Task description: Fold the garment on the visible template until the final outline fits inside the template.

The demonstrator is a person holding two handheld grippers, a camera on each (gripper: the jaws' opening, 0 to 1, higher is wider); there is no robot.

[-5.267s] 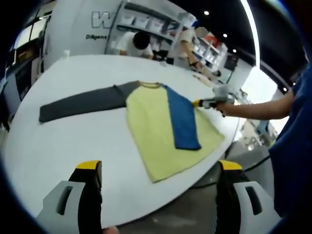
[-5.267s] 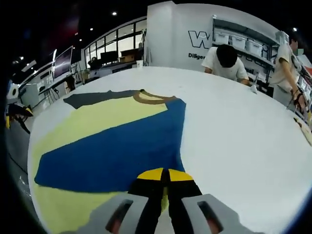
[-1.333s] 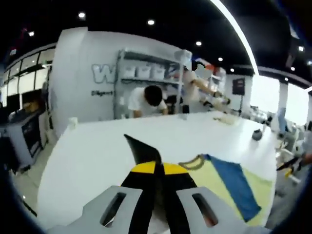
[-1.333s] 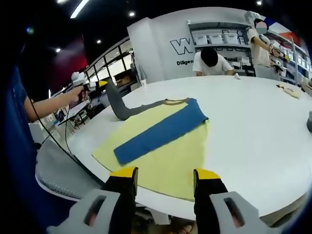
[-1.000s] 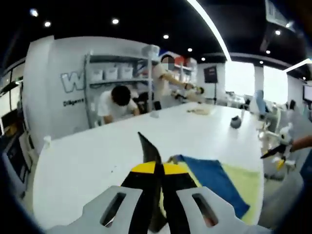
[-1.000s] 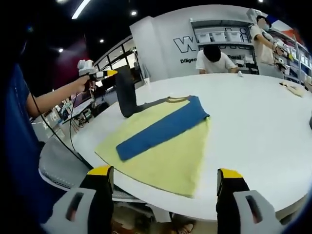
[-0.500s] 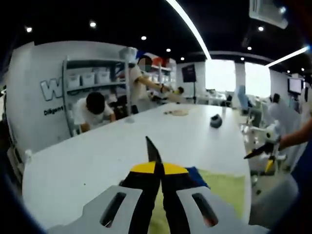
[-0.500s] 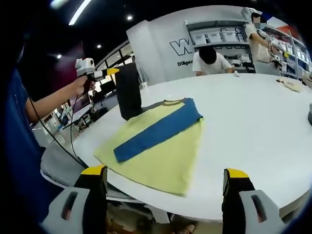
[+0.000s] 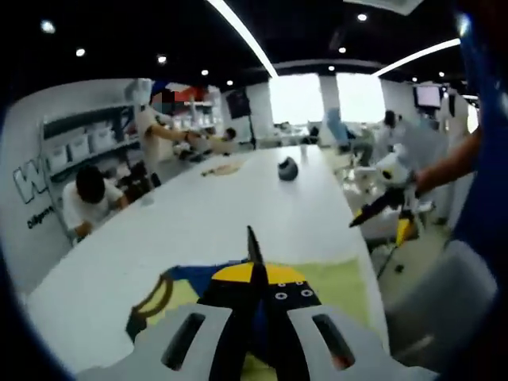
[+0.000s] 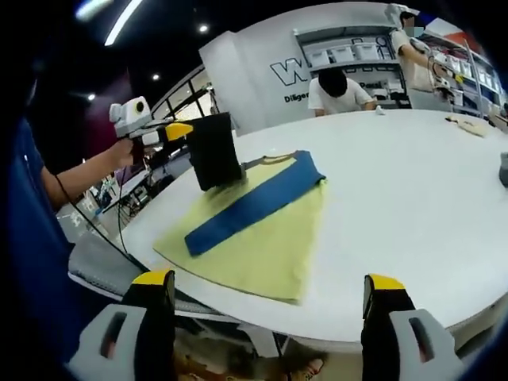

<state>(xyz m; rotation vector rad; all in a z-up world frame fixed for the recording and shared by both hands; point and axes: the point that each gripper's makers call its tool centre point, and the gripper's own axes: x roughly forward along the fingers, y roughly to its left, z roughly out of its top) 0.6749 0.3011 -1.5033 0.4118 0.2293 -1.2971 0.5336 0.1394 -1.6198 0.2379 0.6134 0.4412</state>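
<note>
A yellow shirt (image 10: 262, 242) lies flat near the front edge of the round white table (image 10: 413, 198). Its blue sleeve (image 10: 254, 202) is folded diagonally across the body. My left gripper (image 10: 176, 131), held by a hand at the left, is shut on the dark grey sleeve (image 10: 214, 151) and holds it up over the collar end. In the left gripper view the jaws (image 9: 255, 274) are closed on a thin grey edge of the sleeve (image 9: 253, 243), above the yellow shirt (image 9: 333, 278) and its brown collar (image 9: 152, 298). My right gripper (image 10: 268, 282) stands open, back from the table edge.
Two people work at shelves beyond the far side (image 10: 337, 89). A small dark object (image 9: 287, 168) and a beige item (image 9: 222, 169) sit on the far half of the table. The right gripper (image 9: 389, 208) hangs off the table edge, in a hand.
The left gripper has carried the grey sleeve up and over towards the shirt body. The right gripper, shut on the blue sleeve 5 s ago, is now open and drawn back.
</note>
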